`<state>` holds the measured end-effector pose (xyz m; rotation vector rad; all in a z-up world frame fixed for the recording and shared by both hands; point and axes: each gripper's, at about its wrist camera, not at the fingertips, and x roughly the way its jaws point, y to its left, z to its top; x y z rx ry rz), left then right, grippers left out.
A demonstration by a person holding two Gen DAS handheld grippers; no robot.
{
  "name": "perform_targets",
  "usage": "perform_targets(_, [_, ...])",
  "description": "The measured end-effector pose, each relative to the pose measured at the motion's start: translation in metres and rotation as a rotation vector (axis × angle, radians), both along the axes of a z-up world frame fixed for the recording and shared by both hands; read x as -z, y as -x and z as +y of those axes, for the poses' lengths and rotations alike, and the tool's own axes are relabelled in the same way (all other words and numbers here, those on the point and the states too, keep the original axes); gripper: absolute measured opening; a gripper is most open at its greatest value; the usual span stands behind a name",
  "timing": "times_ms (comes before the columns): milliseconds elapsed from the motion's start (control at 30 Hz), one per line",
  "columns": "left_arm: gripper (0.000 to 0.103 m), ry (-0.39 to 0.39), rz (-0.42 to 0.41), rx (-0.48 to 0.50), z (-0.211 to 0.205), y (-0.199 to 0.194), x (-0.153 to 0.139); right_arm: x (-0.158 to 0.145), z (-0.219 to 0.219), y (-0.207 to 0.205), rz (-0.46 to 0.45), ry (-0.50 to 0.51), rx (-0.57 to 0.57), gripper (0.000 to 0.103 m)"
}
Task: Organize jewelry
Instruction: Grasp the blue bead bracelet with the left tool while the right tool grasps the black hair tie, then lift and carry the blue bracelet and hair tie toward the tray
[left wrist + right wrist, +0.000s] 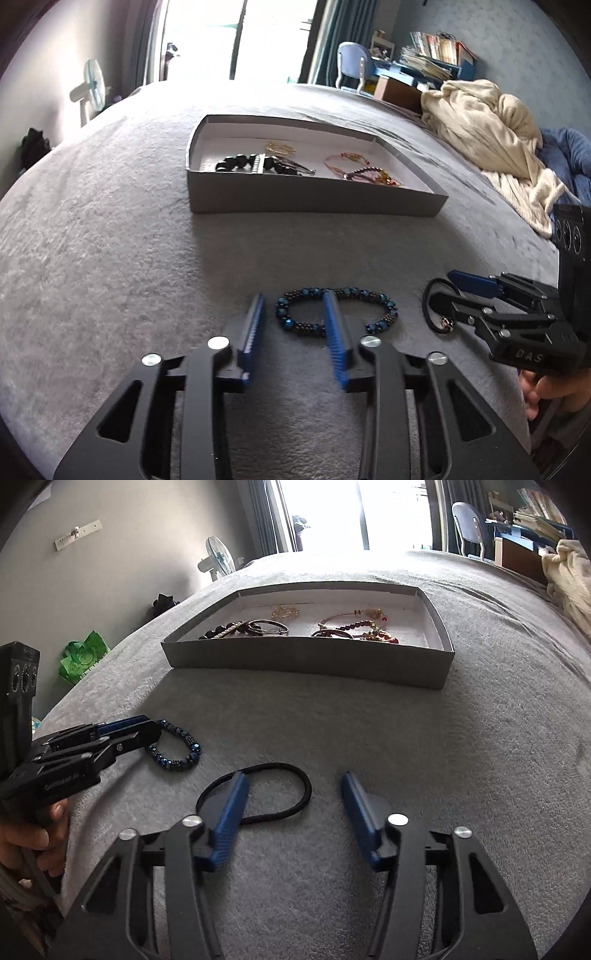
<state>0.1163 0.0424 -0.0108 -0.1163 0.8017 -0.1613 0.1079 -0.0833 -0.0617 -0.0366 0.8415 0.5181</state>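
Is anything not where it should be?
Yes, two things lie loose on the grey bed cover, not in the box with the other jewelry: the blue bead bracelet and the black hair tie.

a wide bed under a grey fleecy cover (406,757) fills the room, with a glaring bright window (325,513) between dark curtains beyond it, a white standing fan (218,561) by the plain grey wall, and a pale blue chair (351,66) beside a cluttered blue desk (417,70).
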Motion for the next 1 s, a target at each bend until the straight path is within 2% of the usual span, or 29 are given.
perform_targets(33, [0.037, -0.004, 0.001, 0.001, -0.001, 0.0, 0.0, 0.0, 0.001, 0.001, -0.005, 0.002, -0.005, 0.033])
perform_targets(133, [0.044, -0.003, 0.013, 0.011, -0.002, -0.002, 0.001, -0.001, 0.005, 0.005, -0.024, 0.021, -0.022, 0.011])
perform_targets(200, [0.051, 0.006, 0.029, 0.035, -0.004, -0.006, 0.002, -0.002, 0.007, 0.006, -0.034, 0.023, -0.033, 0.007])
perform_targets(333, [0.052, -0.048, 0.044, 0.043, -0.011, -0.01, 0.004, -0.005, 0.003, 0.008, -0.048, -0.012, -0.038, 0.004])
perform_targets(500, [0.051, -0.06, 0.059, 0.044, -0.013, -0.016, 0.004, -0.007, 0.002, 0.008, -0.056, -0.029, -0.033, 0.004])
perform_targets(567, [0.047, -0.066, 0.064, 0.047, -0.013, -0.018, 0.004, -0.007, 0.001, 0.008, -0.058, -0.032, -0.031, 0.004])
perform_targets(633, [0.031, -0.069, 0.06, 0.048, -0.014, -0.016, 0.003, -0.008, 0.001, 0.008, -0.06, -0.036, -0.029, 0.004])
perform_targets(800, [0.009, -0.043, 0.056, 0.079, -0.014, -0.007, 0.001, -0.009, -0.004, 0.01, -0.068, -0.066, -0.03, 0.004])
perform_targets(1000, [0.008, 0.0, 0.041, 0.136, -0.023, 0.006, 0.0, -0.012, -0.007, 0.014, -0.083, -0.092, -0.035, 0.004])
